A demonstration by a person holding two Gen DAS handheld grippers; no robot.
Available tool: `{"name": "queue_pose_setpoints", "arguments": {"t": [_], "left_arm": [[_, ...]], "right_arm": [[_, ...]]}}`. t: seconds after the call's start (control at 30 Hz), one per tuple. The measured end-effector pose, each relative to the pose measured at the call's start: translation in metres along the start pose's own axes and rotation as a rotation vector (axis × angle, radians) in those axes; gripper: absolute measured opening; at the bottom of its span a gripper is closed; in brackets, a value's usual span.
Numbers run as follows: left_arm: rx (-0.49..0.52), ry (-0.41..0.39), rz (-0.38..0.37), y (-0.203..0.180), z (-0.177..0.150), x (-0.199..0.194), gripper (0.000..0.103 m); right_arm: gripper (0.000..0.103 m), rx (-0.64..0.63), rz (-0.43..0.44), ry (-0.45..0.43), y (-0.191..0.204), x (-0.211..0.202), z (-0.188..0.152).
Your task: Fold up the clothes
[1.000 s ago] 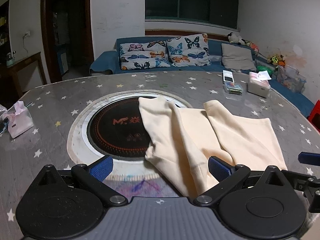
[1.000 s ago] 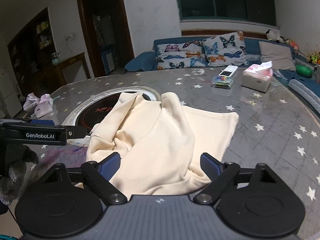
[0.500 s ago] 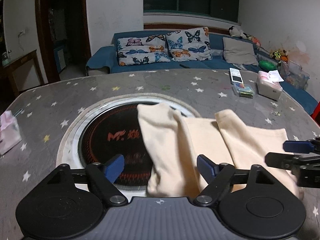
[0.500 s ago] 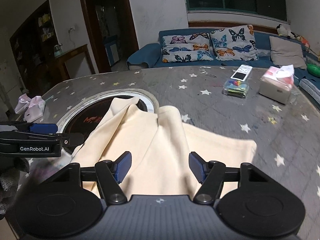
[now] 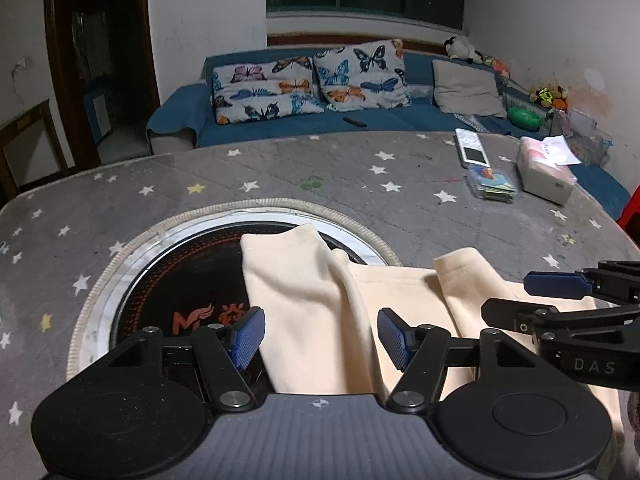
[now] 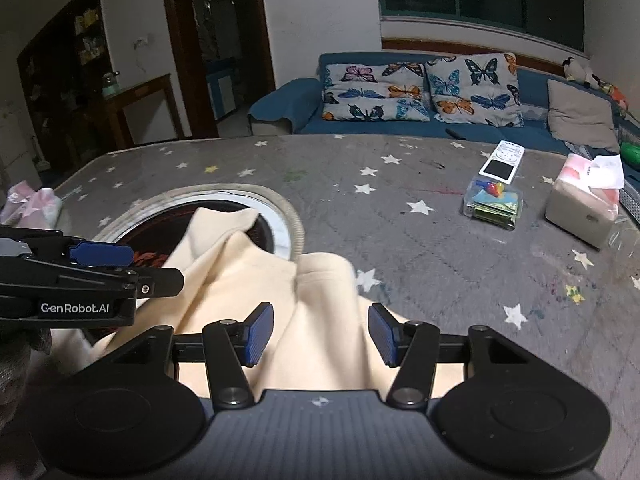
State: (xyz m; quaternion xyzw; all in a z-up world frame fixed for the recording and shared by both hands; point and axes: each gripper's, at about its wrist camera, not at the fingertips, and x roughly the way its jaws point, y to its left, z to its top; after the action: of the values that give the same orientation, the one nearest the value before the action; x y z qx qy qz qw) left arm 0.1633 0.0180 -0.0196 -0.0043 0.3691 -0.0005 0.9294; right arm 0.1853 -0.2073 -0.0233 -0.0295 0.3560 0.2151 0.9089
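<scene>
Grey star-printed cloth covers the table (image 5: pixel 360 168) filling both views. At bottom centre of each frame, the left gripper (image 5: pixel 320 338) and right gripper (image 6: pixel 320 334) are closing, part-open, with the cream garment (image 5: pixel 312 320) between their blue pads but not visibly pinched, probably seeking matching hold points along its near edge for a fold. Farther up, the garment drapes over a round black inset (image 5: pixel 180 280); beyond stands a blue sofa (image 5: pixel 280 124).

The garment (image 5: pixel 308 320) is plain cream. The surface (image 5: pixel 360 184) is grey with white and yellow stars, around a black disc (image 5: pixel 184 280) with red lettering. Each claw has blue pads (image 5: pixel 249 336) on black. The sofa (image 6: pixel 400 128) is blue; its cushions (image 6: pixel 420 88) bear coloured butterflies.
</scene>
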Motion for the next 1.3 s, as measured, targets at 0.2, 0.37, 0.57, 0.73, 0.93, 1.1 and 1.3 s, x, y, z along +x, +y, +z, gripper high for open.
{"name": "queue_pose_setpoints", "arguments": {"t": [0.2, 0.37, 0.57, 0.73, 0.93, 1.1, 1.3], "left_arm": [[-0.01, 0.028, -0.041, 0.002, 0.003, 0.02, 0.04], [-0.033, 0.022, -0.074, 0.011, 0.001, 0.02, 0.009], [-0.055, -0.04, -0.062, 0.024, -0.003, -0.004, 0.004], [-0.112, -0.086, -0.033, 0.048, -0.008, -0.032, 0.003], [-0.197, -0.145, 0.01, 0.085, -0.031, -0.081, 0.003], [-0.282, -0.168, 0.068, 0.118, -0.059, -0.123, 0.003], [-0.341, -0.167, 0.108, 0.14, -0.1, -0.169, 0.002]], "right_arm": [[0.016, 0.025, 0.025, 0.044, -0.011, 0.018, -0.002], [0.005, 0.042, 0.02, 0.013, -0.018, 0.006, -0.003], [0.005, 0.065, -0.015, -0.062, -0.03, -0.03, -0.003], [0.005, 0.101, -0.056, -0.134, -0.045, -0.072, -0.009], [0.005, 0.182, -0.123, -0.22, -0.072, -0.129, -0.027], [0.005, 0.256, -0.177, -0.287, -0.091, -0.172, -0.05], [0.005, 0.344, -0.227, -0.342, -0.109, -0.213, -0.082]]}}
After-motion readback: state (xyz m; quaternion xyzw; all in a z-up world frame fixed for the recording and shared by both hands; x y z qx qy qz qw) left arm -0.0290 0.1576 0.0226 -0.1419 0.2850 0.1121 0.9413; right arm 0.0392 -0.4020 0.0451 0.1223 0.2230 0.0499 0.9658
